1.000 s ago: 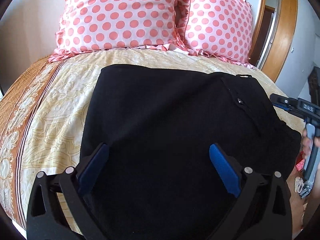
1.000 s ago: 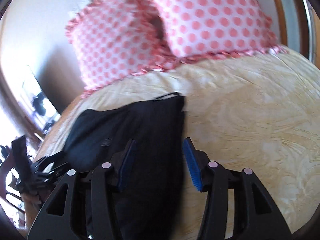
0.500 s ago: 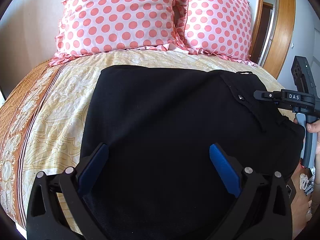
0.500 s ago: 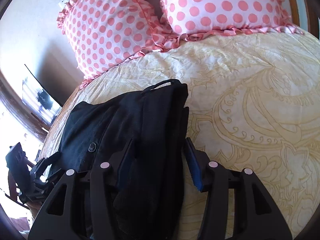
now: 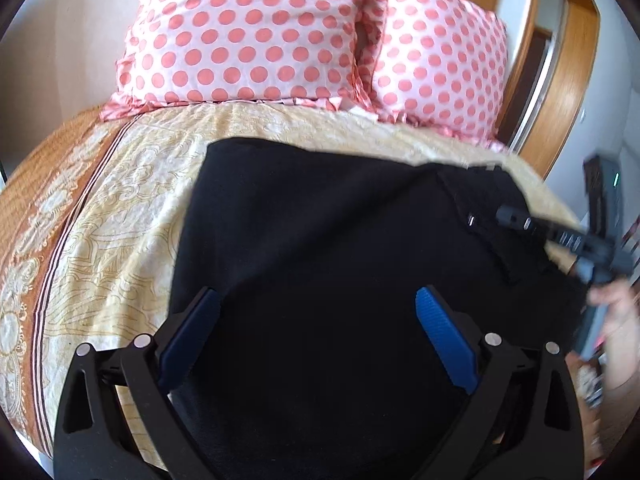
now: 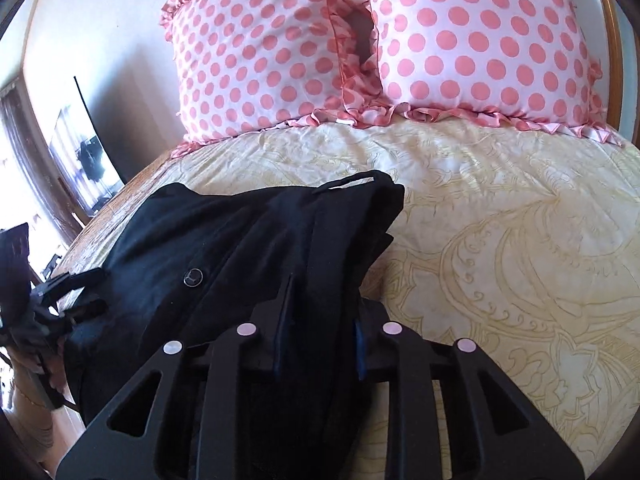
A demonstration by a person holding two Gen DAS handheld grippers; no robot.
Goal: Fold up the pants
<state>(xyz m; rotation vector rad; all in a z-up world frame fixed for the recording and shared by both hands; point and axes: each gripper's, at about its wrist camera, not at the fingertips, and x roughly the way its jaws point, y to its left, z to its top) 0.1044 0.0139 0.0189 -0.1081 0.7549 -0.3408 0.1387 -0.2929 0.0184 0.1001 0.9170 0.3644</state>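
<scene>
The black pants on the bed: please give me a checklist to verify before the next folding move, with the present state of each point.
1. Right claw closed on the black pants at their right edge: ok.
2. Left claw has a hold: not ok, its jaws stand wide open over the cloth.
3. Pants lie on the yellow bedspread, not hanging off: cannot tell, the near edge is hidden.
4. Button side faces up: ok.
5. Polka-dot pillows clear of the pants: ok.
6. How many layers the right claw pinches: cannot tell.
</scene>
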